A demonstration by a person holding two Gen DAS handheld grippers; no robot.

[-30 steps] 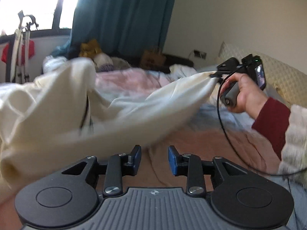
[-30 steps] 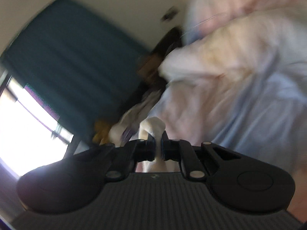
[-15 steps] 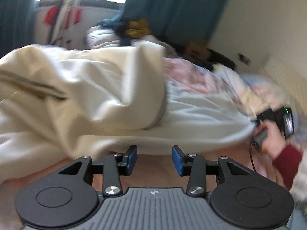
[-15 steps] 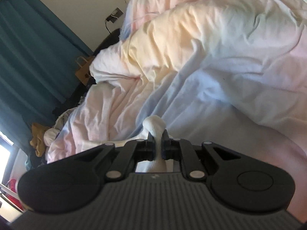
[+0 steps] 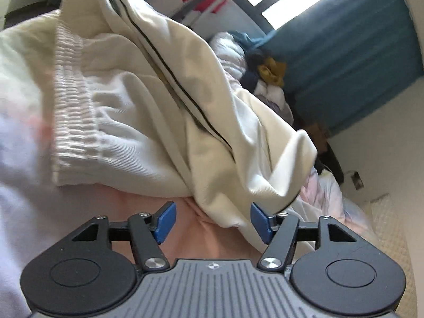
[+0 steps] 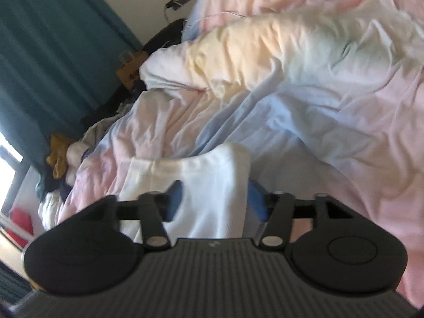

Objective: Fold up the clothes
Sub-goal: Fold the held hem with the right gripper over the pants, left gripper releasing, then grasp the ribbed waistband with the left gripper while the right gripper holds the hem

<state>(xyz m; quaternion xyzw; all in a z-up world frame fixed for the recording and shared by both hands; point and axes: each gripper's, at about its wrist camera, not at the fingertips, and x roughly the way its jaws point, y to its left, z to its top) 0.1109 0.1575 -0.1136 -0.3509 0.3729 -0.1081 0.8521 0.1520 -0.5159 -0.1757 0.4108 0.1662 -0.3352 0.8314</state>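
Cream ribbed-knit trousers with an elastic waistband and a thin dark side stripe (image 5: 148, 100) lay in a loose heap on the bed, on a rumpled pastel pink-and-blue duvet (image 6: 331, 111).

Left claw (image 5: 213, 221): jaws had just been opening, stood wide, blue pads bare. A cream fold hung in front of the gap and close to the right pad, but neither pad pressed on it. Gripping nothing.

Right claw (image 6: 216, 198): jaws had just been opening too. The white cloth end lay slack between the pads, not pinched. Picture was smeared there, so whether cloth brushed the right pad I couldn't tell.

Risks, as I judged them:
- Both ends were free at once, so nothing held the fold line. The knit looked slippery and bunched; it could slump back into a heap.
- Cloth sitting in the right claw's gap could catch on a pad if that claw pulled away, dragging the leg off line.
- Same for the left: that overhanging fold could snag on the right pad.
- The soft, uneven duvet gave no flat base, so creases would likely set crooked.
- A regrasp into the heap could take two layers instead of one.
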